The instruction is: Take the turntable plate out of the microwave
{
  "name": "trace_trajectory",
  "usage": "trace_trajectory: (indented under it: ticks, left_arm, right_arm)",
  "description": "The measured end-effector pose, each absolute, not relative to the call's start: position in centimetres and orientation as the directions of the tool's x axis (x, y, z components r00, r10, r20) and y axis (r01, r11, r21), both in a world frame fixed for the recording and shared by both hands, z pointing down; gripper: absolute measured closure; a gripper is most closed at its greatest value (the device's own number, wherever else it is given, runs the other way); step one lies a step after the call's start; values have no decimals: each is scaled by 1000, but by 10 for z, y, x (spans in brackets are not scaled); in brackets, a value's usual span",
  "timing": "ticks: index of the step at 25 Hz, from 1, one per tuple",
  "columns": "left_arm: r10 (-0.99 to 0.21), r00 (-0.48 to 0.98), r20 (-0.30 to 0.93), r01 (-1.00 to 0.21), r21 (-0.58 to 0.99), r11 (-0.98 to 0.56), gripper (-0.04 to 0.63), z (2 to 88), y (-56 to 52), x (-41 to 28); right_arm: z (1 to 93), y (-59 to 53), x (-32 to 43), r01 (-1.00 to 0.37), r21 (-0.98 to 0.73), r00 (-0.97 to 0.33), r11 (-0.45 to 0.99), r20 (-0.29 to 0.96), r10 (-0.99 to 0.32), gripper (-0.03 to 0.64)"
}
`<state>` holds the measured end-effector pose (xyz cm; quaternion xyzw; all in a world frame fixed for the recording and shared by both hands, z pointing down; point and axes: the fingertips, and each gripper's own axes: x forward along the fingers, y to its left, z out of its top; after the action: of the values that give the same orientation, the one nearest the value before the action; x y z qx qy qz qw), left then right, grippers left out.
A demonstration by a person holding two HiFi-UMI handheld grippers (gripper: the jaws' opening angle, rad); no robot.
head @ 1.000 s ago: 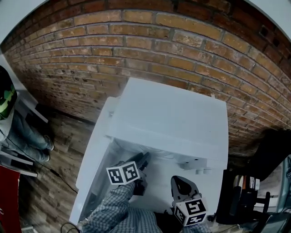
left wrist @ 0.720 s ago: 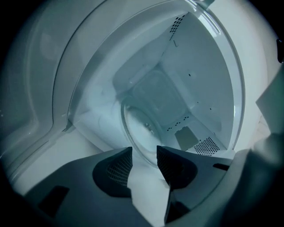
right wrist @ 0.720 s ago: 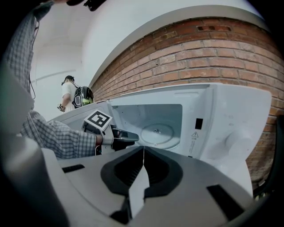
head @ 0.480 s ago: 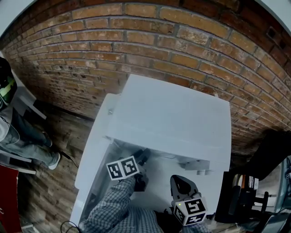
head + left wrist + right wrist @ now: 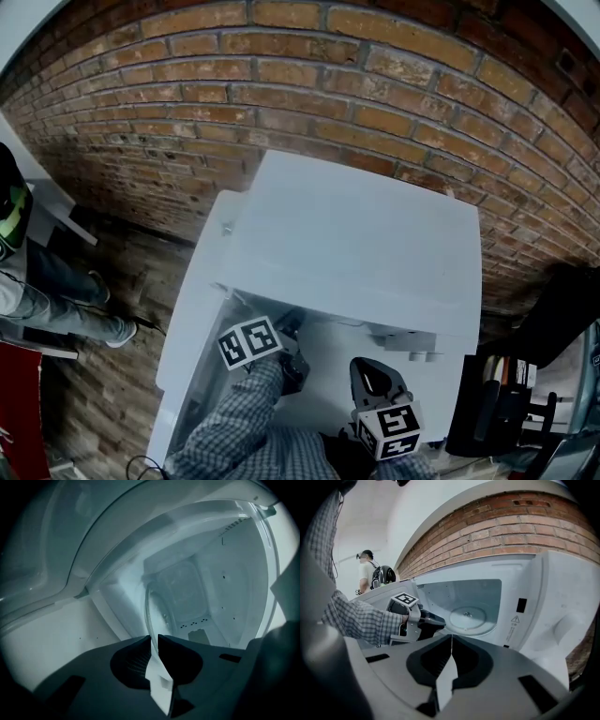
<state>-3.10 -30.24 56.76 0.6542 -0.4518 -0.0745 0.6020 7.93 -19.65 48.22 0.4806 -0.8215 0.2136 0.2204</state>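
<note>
Glass plate (image 5: 468,616) lies flat inside microwave (image 5: 356,234), door (image 5: 187,328) open. Left tongs (image 5: 154,637) closing on its left rim, rim between jaws; right tongs (image 5: 451,635) closed, empty, outside. Plate likely heavy, stiff, slick, breakable: grip rim, lift level. Brick wall (image 5: 281,84) behind, wood floor (image 5: 112,281) left; support under microwave unseen. Person (image 5: 37,281) far left.

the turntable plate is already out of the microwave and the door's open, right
Not out: the turntable plate sits inside the microwave, as the right gripper view shows. The door is open, as you say.
</note>
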Motion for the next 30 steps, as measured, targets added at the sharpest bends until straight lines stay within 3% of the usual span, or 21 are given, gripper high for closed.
trace_trajectory:
  ticks: [6, 12, 18, 21, 30]
  left_arm:
    - [-695, 574, 434, -438, 879, 187, 552, 568, -301, -31]
    - [-706, 587, 396, -365, 908, 206, 559, 562, -304, -26]
    - [-702, 596, 389, -365, 910, 195, 559, 560, -304, -25]
    - [-701, 598, 389, -365, 911, 194, 558, 561, -304, -24]
    - [-683, 613, 397, -404, 901, 161, 558, 561, -303, -22]
  right_arm:
    - [507, -212, 76, -888, -121, -420, 444, 609, -673, 598]
    - [523, -239, 73, -876, 95, -319, 474, 623, -714, 597]
    - [529, -256, 51, -753, 285, -322, 593, 626, -710, 587]
    - [533, -264, 37, -664, 371, -324, 650, 640, -697, 508]
    - [558, -287, 30, -541, 459, -258, 705, 707, -659, 508]
